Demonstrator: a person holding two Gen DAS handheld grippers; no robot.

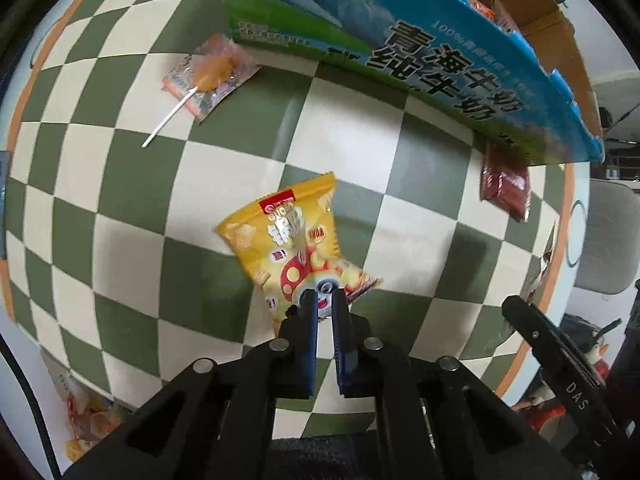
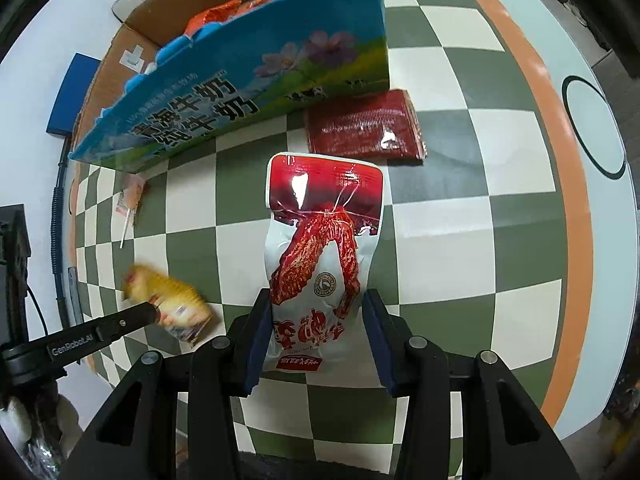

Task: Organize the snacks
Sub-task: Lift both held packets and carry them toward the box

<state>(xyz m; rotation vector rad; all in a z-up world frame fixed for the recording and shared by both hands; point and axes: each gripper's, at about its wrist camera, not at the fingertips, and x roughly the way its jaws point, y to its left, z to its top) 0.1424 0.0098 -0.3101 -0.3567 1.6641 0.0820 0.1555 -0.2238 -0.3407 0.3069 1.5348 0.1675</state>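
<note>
My left gripper [image 1: 323, 300] is shut on the lower edge of a yellow snack bag [image 1: 292, 236]; the bag also shows blurred in the right wrist view [image 2: 168, 300]. My right gripper [image 2: 316, 300] has its jaws apart around a white and red chicken-wing packet [image 2: 320, 240] that lies on the checkered tablecloth [image 2: 460, 220]; the pads stand beside its edges. The blue milk carton box [image 1: 400, 52] stands at the back and holds orange packets [image 2: 224, 12]. A dark red packet [image 2: 364, 128] lies beside the box, also seen in the left wrist view [image 1: 506, 186].
An orange lollipop in a clear wrapper [image 1: 208, 76] lies near the box's left corner. More wrapped sweets [image 1: 88, 420] lie at the table's near left edge. A grey chair [image 1: 612, 240] stands past the table's right edge.
</note>
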